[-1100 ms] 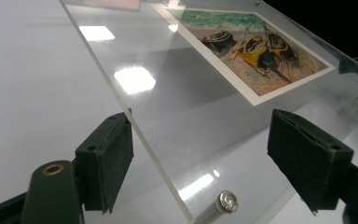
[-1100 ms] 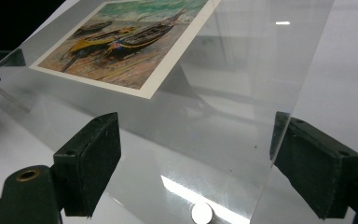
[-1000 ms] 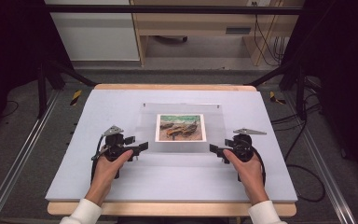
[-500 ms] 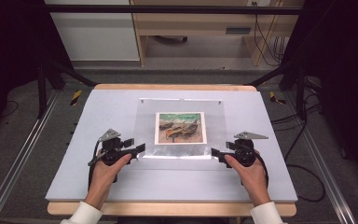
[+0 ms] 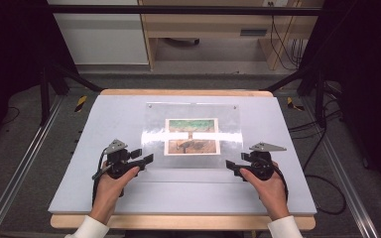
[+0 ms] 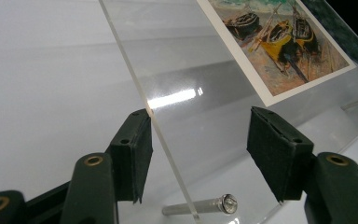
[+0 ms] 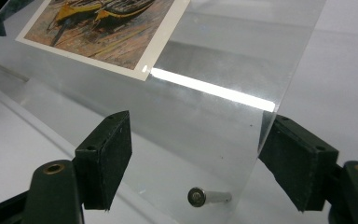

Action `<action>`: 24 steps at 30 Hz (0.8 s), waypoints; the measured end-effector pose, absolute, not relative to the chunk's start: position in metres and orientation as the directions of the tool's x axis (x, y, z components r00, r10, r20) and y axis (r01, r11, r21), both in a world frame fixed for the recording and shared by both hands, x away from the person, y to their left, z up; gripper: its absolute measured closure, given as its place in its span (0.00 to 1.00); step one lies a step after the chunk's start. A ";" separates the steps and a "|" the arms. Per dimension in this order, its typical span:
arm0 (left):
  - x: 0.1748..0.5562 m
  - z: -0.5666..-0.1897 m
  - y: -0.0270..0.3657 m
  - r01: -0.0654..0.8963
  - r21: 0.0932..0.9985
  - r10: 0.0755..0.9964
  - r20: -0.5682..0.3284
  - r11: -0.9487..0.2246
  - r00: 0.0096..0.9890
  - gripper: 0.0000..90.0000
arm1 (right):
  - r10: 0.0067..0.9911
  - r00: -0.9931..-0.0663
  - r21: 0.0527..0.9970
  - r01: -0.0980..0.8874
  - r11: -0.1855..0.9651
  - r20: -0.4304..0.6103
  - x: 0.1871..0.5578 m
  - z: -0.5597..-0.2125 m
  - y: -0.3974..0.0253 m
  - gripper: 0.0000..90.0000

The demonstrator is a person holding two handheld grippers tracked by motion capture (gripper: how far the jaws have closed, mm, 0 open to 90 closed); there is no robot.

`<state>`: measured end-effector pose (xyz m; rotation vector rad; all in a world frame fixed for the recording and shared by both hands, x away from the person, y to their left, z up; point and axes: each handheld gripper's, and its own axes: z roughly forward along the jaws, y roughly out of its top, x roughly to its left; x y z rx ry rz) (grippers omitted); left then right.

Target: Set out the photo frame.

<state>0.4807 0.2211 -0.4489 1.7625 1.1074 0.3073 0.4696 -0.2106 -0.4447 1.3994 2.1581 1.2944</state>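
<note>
Grippers sit at the two near corners of a clear acrylic sheet [image 5: 193, 136] that covers a picture of boats [image 5: 192, 137] in the middle of the white table [image 5: 79, 193]. The left gripper [image 5: 148, 159] is at about 8 o'clock from the picture, the right gripper [image 5: 230, 167] at about 4 o'clock. The step in hand looks like taking hold of the sheet's near edge, probably to lift it off the picture. In the left gripper view the jaws stand wide, straddling the sheet's side edge [image 6: 158, 135], one pad just beside it and perhaps brushing it, the other well apart. In the right gripper view the jaws are likewise wide, with the corner of the sheet [image 7: 242, 154] between them and nothing gripped. A small metal post [image 6: 200, 205] props each near corner above the table. Next, each gripper likely needs to turn so its pads face the flat sides, then close gently and evenly
</note>
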 end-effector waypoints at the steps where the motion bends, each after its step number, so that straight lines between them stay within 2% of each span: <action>1: 0.480 -0.449 0.221 0.540 0.837 0.792 -0.269 -0.090 0.549 0.45 | 0.830 -0.507 0.791 0.596 0.141 0.234 0.469 -0.445 -0.212 0.31; 24: 0.464 -0.444 0.221 0.527 0.840 0.806 -0.222 -0.128 0.549 0.53 | 0.845 -0.507 0.795 0.577 0.188 0.169 0.454 -0.442 -0.209 0.38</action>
